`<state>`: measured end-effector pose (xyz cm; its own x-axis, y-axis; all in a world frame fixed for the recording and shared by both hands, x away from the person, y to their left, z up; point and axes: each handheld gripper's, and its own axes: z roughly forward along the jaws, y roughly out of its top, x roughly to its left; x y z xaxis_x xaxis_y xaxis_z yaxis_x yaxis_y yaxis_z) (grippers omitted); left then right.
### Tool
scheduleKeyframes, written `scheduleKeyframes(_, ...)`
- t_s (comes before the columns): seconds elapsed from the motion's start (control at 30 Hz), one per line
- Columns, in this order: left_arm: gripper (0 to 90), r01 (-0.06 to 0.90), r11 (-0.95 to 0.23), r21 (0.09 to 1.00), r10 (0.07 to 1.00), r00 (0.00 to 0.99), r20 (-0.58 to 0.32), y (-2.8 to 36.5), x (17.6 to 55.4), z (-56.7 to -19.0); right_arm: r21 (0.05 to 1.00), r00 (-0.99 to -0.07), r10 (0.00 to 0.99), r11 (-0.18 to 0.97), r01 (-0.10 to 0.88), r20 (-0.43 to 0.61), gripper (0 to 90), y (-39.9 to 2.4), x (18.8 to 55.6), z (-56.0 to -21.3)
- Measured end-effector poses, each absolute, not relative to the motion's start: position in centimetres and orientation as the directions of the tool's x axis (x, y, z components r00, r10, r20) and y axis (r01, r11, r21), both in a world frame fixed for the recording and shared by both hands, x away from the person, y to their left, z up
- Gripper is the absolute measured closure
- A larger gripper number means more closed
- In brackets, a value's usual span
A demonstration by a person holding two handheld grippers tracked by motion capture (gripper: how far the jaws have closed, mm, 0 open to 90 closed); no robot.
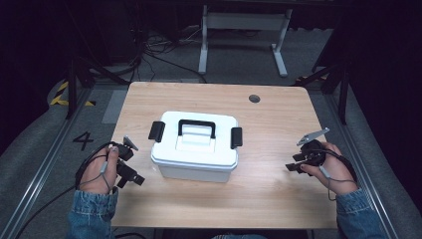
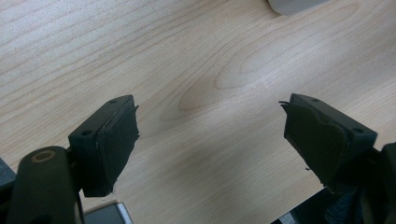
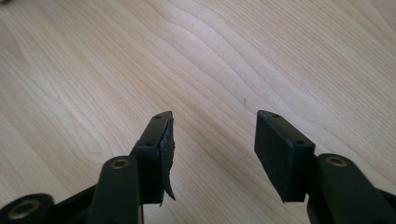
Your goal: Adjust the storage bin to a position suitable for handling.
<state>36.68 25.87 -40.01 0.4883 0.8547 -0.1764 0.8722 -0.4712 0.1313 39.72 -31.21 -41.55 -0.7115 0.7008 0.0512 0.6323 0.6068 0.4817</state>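
The left tool is released, its jaws spread wide over bare wood in the left gripper view, holding nothing. It hovers low at the desk's left edge, gripped by the left hand, just beside the box. The right tool is also released, its jaws apart and empty, held by the right hand near the right edge, well apart from the box. Between them, on the middle of the desk, sits a white plastic box with a black handle lying on its lid and a black latch at each end. A small dark hole marks the far side of the desk.
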Motion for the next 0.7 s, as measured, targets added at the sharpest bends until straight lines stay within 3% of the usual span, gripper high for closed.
scheduleKeyframes(0.1,18.3,0.874,-0.466,0.137,0.858,0.484,-0.172,25.8,36.6,-39.9,0.492,-0.724,0.687,0.608,0.623,0.067,44.1,-31.1,39.8,-41.6)
scheduleKeyframes(0.27,18.0,0.869,-0.476,0.134,0.853,0.494,-0.169,25.7,36.6,-40.0,0.508,-0.746,0.663,0.622,0.596,0.062,33.6,-30.4,40.0,-41.1)
scheduleKeyframes(0.4,18.0,0.874,-0.466,0.135,0.856,0.485,-0.179,25.8,36.5,-40.1,0.514,-0.744,0.658,0.601,0.612,0.117,22.6,-30.4,40.0,-40.9)
scheduleKeyframes(0.53,18.0,0.876,-0.464,0.134,0.859,0.481,-0.176,25.9,36.6,-40.2,0.523,-0.739,0.665,0.593,0.612,0.110,24.8,-30.1,39.8,-40.6)
scheduleKeyframes(0.7,18.0,0.874,-0.468,0.130,0.856,0.485,-0.179,25.8,36.5,-40.2,0.546,-0.783,0.616,0.627,0.556,0.090,44.7,-29.7,39.5,-39.7)
